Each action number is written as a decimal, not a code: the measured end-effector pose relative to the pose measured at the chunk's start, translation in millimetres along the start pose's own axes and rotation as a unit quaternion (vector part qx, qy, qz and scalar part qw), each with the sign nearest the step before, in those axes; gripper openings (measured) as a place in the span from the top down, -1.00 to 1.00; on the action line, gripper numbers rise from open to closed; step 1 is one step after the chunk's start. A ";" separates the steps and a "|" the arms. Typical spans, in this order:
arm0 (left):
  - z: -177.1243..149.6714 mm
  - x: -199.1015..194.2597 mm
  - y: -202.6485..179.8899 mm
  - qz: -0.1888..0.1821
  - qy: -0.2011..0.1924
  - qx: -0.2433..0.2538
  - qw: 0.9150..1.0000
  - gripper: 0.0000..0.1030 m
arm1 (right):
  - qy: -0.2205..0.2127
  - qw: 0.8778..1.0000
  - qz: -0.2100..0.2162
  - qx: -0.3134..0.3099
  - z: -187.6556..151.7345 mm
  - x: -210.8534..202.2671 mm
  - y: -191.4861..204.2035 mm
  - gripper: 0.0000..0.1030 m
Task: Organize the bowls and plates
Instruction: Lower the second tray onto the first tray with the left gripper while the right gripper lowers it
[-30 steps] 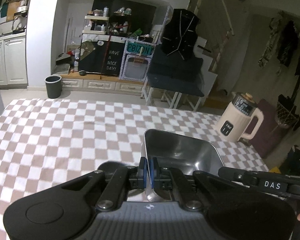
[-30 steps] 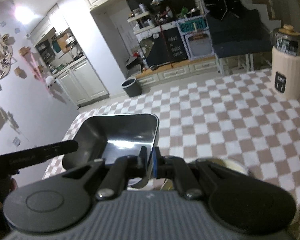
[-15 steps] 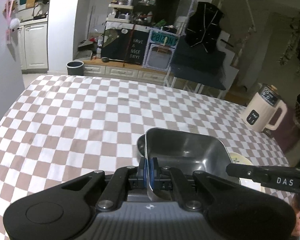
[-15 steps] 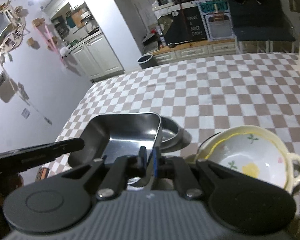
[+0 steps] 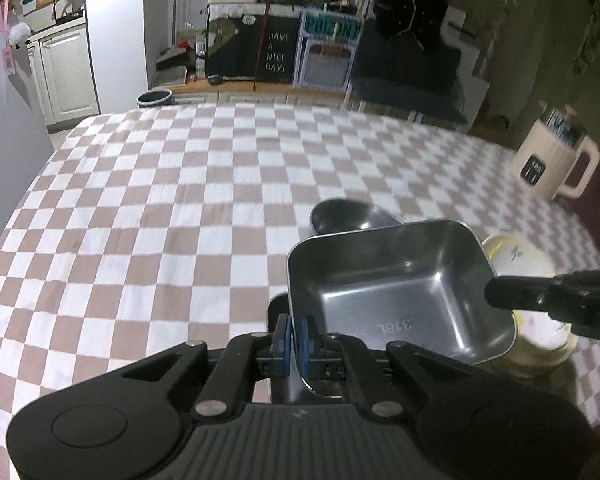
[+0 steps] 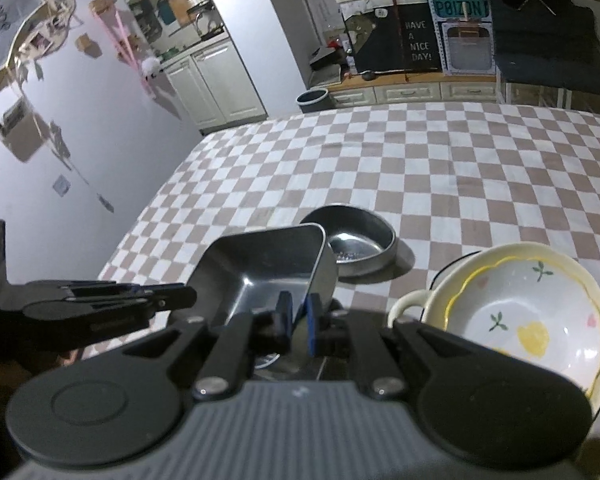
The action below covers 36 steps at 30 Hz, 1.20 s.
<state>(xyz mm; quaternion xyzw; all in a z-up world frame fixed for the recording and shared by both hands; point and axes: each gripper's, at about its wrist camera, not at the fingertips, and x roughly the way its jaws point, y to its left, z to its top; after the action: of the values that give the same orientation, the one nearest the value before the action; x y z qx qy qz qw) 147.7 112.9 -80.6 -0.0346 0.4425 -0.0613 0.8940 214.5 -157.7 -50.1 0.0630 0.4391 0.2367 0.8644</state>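
While both of your hand-held grippers pinch the steel tray, it hangs above the desk near the round bowl.

Your left hand-held gripper [image 5: 297, 338] is clamped on one rim of the rectangular steel tray [image 5: 396, 288], and your right hand-held gripper [image 6: 298, 320] pinches the opposite rim, probably so the wide, shallow tray stays level as it travels. The tray partly overlaps the round steel bowl [image 6: 356, 240] on the checkered desk [image 6: 440, 168], with the yellow-rimmed ceramic bowl [image 6: 516, 312] just beside; stacking seems the likely aim. You cannot see whether the tray's underside touches anything. The ceramic bowl's near side is cut off by your right hand-held gripper's body.
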 end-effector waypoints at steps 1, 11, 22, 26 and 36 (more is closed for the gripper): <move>-1.1 1.8 1.4 0.004 0.004 0.002 1.000 0.92 | 0.003 1.000 -0.001 -0.004 -4.1 1.8 4.8 0.82; -6.4 15.6 12.5 0.011 0.032 -0.003 0.999 0.79 | 0.029 0.999 -0.010 -0.033 -9.3 23.7 21.9 0.81; -10.9 34.6 6.0 0.016 0.052 0.022 0.998 0.79 | 0.040 0.998 -0.008 -0.043 -12.0 24.8 21.9 0.79; -11.8 37.3 3.6 0.022 0.057 0.029 0.998 0.79 | 0.047 0.997 -0.015 -0.053 -14.2 28.9 21.4 0.78; -12.6 39.7 0.2 0.025 0.059 0.036 0.997 0.63 | 0.069 0.994 -0.035 -0.076 -19.5 43.7 21.6 0.77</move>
<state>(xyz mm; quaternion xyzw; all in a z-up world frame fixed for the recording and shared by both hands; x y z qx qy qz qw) 161.5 107.5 -119.4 0.0123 0.4926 -0.0564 0.8684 213.5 -120.3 -87.0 -0.0346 0.4804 0.2428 0.8421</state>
